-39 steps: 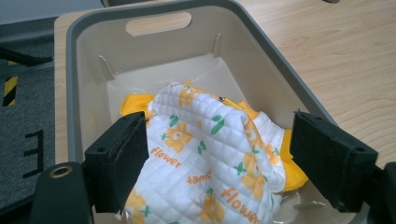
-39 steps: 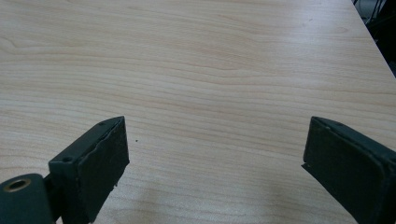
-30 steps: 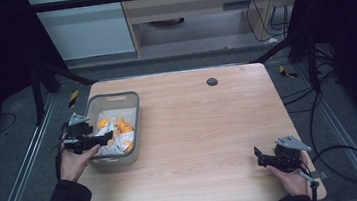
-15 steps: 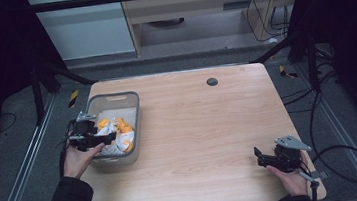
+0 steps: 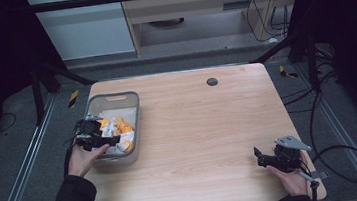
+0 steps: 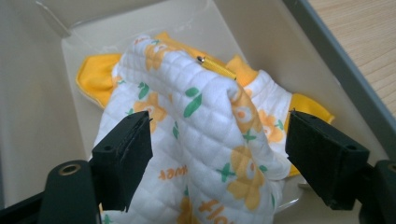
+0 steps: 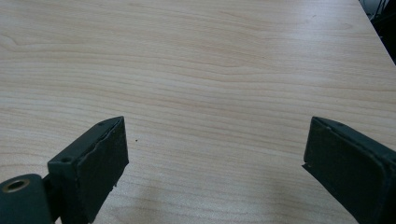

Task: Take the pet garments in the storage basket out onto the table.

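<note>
One quilted cloth (image 6: 201, 140), bunched, long axis seemingly up the bin (image 6: 42, 102), between wide fingers (image 6: 123, 149).

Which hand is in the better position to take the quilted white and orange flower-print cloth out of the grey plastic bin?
Left. The left gripper is inside the grey plastic bin; its jaws, just closing a little, stand apart on both sides of the quilted white and orange flower-print cloth. The right gripper rests open far across the wooden table.
</note>
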Tool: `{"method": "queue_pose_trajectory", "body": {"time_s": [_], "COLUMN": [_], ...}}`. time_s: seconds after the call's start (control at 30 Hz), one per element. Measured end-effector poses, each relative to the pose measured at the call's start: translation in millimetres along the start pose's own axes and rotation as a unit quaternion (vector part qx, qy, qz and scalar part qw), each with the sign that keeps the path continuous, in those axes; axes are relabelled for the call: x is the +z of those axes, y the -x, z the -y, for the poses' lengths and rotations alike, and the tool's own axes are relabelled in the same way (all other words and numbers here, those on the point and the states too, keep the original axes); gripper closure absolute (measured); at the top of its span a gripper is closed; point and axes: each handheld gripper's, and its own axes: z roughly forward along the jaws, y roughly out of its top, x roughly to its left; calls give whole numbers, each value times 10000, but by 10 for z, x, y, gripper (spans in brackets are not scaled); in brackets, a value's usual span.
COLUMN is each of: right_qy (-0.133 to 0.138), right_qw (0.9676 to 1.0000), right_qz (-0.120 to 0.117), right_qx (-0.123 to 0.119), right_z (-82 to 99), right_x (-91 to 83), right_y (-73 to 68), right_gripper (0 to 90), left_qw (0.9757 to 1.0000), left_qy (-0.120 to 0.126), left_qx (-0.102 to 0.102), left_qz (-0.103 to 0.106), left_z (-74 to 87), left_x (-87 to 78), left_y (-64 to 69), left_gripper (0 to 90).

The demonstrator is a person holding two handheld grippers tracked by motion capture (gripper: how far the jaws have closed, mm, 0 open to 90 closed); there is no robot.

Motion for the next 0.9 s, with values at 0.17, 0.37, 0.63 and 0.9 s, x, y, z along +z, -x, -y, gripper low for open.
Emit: {"method": "queue_pose_trajectory", "body": {"time_s": [0.17,0.37,0.63,0.9], "right_qy": [-22,-36,-46,-77], "right_qw": [10000,10000,10000,10000], "right_qz": [-12,-4,-8,-31], "right_qx": [-12,-45,-45,-16], "right_z": [-1,0,-1,-1], "right_x": [4,8,9,6], "right_y": [-2,1,2,1], "right_gripper": [62,60,59,56], "left_qw": [10000,9997,9987,9977], "left_qy": [-85,-217,-480,-630], "left_qx": [-39,-94,-132,-227], "left_qz": [19,75,92,65], "left_z": [20,22,13,8], "left_x": [56,100,141,153], "left_y": [1,-10,-14,-21], "left_gripper": [242,327,461,659]}}
